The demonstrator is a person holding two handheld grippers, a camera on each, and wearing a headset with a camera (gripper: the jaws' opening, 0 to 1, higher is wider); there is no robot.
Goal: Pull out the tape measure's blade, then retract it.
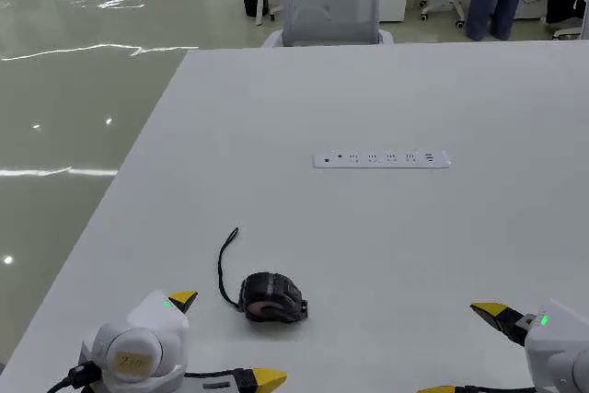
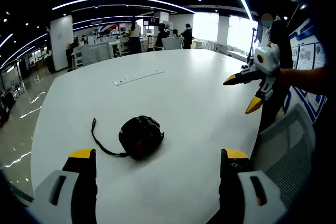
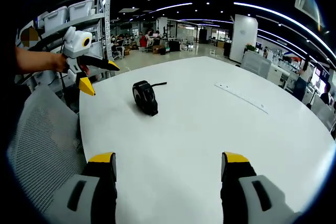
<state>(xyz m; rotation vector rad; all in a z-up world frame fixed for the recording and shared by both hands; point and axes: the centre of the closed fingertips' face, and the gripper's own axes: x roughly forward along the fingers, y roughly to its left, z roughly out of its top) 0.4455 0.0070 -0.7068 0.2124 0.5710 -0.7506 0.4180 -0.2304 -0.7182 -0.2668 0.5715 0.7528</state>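
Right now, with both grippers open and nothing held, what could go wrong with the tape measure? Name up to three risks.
The tape measure lies loose on the smooth table, near its edge; a push from the left gripper could slide it off. Its strap trails free and might get pinched instead. If only the right gripper pulls, the whole tape measure may drag along.

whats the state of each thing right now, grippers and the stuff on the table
tape measure: no blade pulled out, lying on the table, untouched
strap: loose, trailing on the table
power strip: lying flat, nothing plugged in
left gripper: open, empty
right gripper: open, empty
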